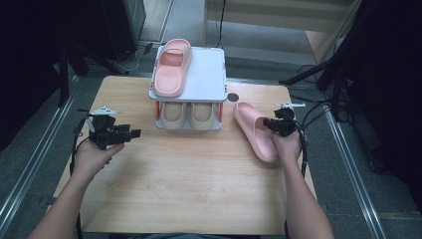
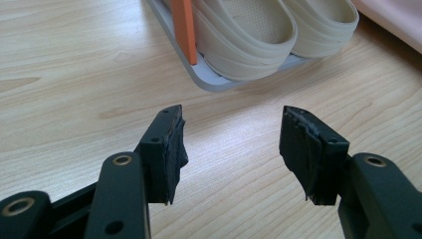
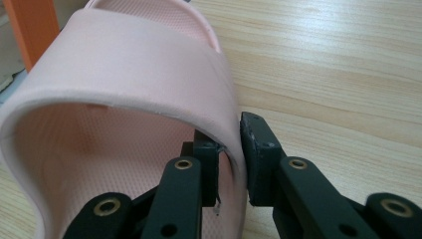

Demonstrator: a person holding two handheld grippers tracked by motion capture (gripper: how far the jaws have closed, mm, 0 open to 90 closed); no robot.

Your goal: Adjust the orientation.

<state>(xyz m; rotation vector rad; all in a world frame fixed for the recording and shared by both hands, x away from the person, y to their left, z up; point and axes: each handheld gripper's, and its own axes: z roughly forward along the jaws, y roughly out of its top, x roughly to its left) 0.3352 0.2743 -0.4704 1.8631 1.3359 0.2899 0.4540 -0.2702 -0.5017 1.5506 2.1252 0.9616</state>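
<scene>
A pink slipper (image 1: pixel 252 128) lies on the wooden table (image 1: pixel 189 169) to the right of a small white two-level shoe rack (image 1: pixel 201 74). My right gripper (image 1: pixel 272 125) is shut on the side of its strap (image 3: pixel 149 64), one jaw inside and one outside. A second pink slipper (image 1: pixel 171 67) rests on the rack's top shelf. A pair of beige slippers (image 1: pixel 188 115) sits on the lower shelf (image 2: pixel 219 82). My left gripper (image 1: pixel 130 133) is held open above the table at the left, its jaws (image 2: pixel 231 149) wide apart and pointing at the rack, with nothing between them.
The rack has orange posts (image 2: pixel 184 30) at its corners. A round dark hole (image 1: pixel 232 97) marks the table right of the rack. Cables (image 1: pixel 313 112) trail off the right edge, and metal rails (image 1: pixel 348 149) flank the table.
</scene>
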